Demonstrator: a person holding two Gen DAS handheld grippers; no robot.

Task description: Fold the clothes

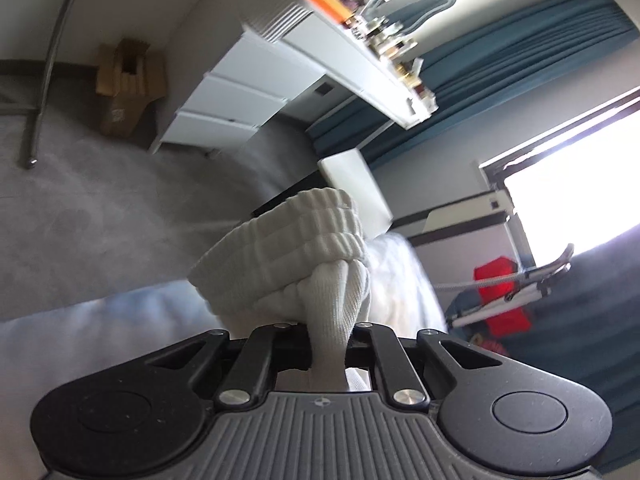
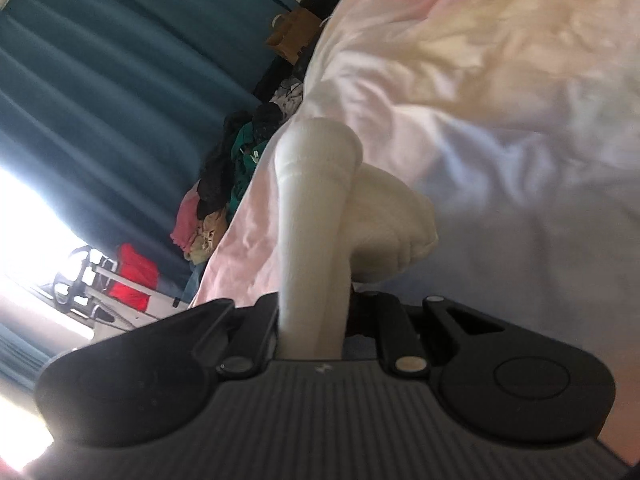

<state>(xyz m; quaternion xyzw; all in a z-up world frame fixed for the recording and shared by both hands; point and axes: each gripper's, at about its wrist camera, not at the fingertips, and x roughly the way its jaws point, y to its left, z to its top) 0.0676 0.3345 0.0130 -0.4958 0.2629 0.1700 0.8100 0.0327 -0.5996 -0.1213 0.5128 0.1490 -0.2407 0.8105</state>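
Observation:
In the left wrist view a white ribbed sock [image 1: 296,248] bunches up in front of my left gripper [image 1: 328,332], which is shut on its knit fabric; the cuff folds stand above the jaws. The right wrist view shows a white sock [image 2: 312,200] rising out of my right gripper [image 2: 316,308], which is shut on it, with a rounded lump of sock hanging to the right. The fabric hides both sets of fingertips. I cannot tell whether both grippers hold the same sock. A pale sheet on the bed [image 2: 500,140] lies behind.
A pile of mixed clothes [image 2: 224,192] lies at the bed's left edge by teal curtains [image 2: 100,80]. A white drawer unit [image 1: 240,96], a cardboard box [image 1: 128,84] and grey carpet [image 1: 100,208] fill the left wrist view. A red item [image 1: 500,292] sits near the bright window [image 1: 580,184].

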